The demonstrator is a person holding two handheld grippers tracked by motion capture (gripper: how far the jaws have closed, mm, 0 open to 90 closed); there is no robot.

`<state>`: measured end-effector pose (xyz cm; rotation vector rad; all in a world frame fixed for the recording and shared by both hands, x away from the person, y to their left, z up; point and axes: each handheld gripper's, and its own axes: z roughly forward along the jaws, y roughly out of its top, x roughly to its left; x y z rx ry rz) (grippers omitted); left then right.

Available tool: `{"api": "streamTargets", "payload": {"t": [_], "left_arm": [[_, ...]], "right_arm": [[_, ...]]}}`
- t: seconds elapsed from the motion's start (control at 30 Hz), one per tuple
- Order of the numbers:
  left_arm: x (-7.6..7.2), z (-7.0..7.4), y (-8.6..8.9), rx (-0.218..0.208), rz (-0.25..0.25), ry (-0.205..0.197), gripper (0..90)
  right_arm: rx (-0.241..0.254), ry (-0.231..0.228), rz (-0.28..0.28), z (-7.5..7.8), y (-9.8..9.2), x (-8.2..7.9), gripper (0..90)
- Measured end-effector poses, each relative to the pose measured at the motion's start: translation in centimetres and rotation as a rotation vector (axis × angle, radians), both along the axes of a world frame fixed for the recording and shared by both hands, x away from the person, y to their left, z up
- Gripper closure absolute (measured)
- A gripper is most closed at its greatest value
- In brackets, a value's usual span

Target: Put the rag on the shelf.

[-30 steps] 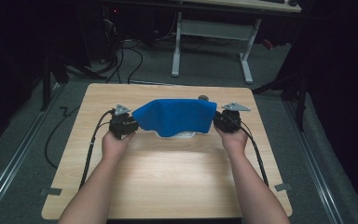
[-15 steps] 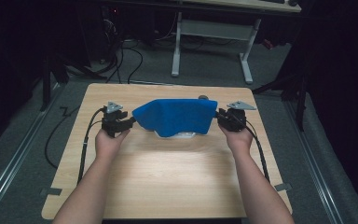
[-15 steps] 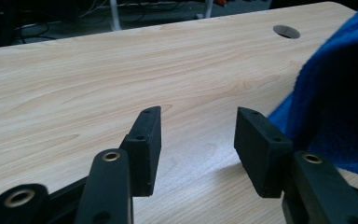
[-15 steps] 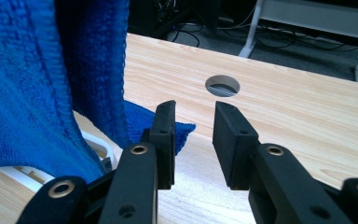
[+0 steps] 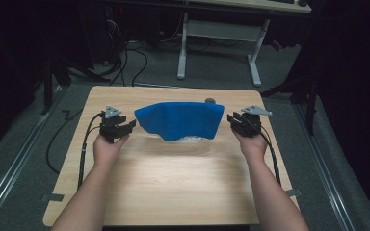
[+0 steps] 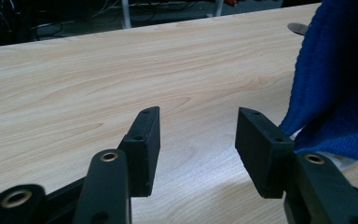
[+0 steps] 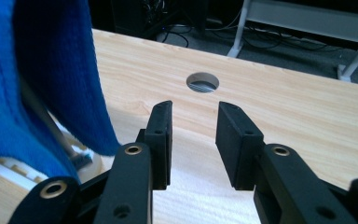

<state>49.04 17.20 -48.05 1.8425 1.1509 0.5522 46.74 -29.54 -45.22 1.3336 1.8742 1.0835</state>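
- A blue cloth [image 5: 179, 120] is draped over a white rack [image 7: 9, 170] at the desk's [image 5: 183, 187] far middle;
- Left hand-held gripper [image 5: 125, 127] sits just left of the cloth, jaws apart, empty;
- Right hand-held gripper [image 5: 235, 121] sits just right, jaws apart, empty; a round hole [image 7: 202, 82] lies beyond it.

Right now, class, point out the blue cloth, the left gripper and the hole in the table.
blue cloth [image 5: 180, 120], high view, middle of its draped top.
left gripper [image 6: 196, 140], left gripper view, midway between its open jaws.
hole in the table [image 7: 202, 82], right gripper view, its centre.

left gripper [image 5: 125, 127]: black, brass-ringed holes, grey plate | right gripper [image 5: 234, 120]: same | black cables | forearms bare
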Motion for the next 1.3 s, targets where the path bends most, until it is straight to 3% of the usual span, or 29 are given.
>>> {"api": "streamTargets", "payload": {"t": [0.13,0.3,0.33,0.43,0.47,0.5,0.53,0.57,0.63,0.7,0.83,0.97,1.07,1.17,1.2,1.23,1.3], "left_arm": [[-1.0,0.0,0.4,-0.003,-0.007,-0.004,50.1],[-2.8,-0.3,0.7,-0.007,-0.021,0.006,47.8],[-3.4,-0.4,0.7,-0.004,-0.024,0.006,47.7],[-5.3,-0.4,0.6,0.003,-0.037,-0.003,47.0],[-6.8,-0.5,0.6,-0.01,-0.04,-0.012,46.8],[-6.8,-0.5,0.6,-0.01,-0.04,-0.012,46.6],[-8.2,-0.5,0.7,-0.028,-0.04,-0.011,46.3],[-8.2,-0.5,0.7,-0.028,-0.04,-0.011,45.8],[-9.6,-0.6,0.6,-0.035,-0.043,-0.017,45.7],[-11.0,-0.7,0.3,-0.041,-0.049,-0.015,45.1],[-13.4,-1.1,-0.8,-0.031,-0.081,-0.006,43.0],[-15.0,-1.9,-3.0,-0.047,-0.137,0.03,41.3],[-15.9,-2.8,-5.2,-0.069,-0.206,0.086,39.6],[-17.3,-4.1,-7.2,-0.023,-0.267,0.1,40.6],[-17.6,-4.4,-7.8,0.001,-0.285,0.102,39.6],[-17.8,-4.6,-8.4,0.029,-0.304,0.098,39.6],[-17.9,-5.1,-9.2,0.068,-0.32,0.083,38.3]], "right_arm": [[-0.017,0.014,0.006,-0.3,-0.3,-0.9,63.8],[-0.053,-0.013,0.028,-0.1,-0.2,-3.0,58.1],[-0.055,-0.035,0.032,-0.1,-0.2,-3.6,57.0],[-0.075,-0.027,0.043,0.2,0.0,-4.7,54.6],[-0.085,-0.047,0.054,0.4,0.2,-5.8,54.3],[-0.085,-0.047,0.054,0.4,0.2,-5.8,54.3],[-0.084,-0.067,0.063,0.6,0.4,-7.1,52.9],[-0.087,-0.079,0.065,0.7,0.5,-7.7,52.3],[-0.084,-0.086,0.072,0.7,0.7,-8.4,51.0],[-0.115,-0.081,0.082,0.8,1.1,-9.6,48.6],[-0.153,-0.093,0.108,0.4,2.2,-12.3,45.2],[-0.138,-0.081,0.133,-0.4,3.1,-14.2,42.7],[-0.11,-0.062,0.151,-1.5,4.0,-15.5,41.6],[-0.096,-0.042,0.156,-3.2,4.8,-16.6,41.8],[-0.082,-0.022,0.167,-5.0,5.5,-17.5,43.1],[-0.082,-0.022,0.167,-5.0,5.5,-17.5,43.1],[-0.139,0.044,0.236,-6.3,6.6,-17.5,42.0]]}}
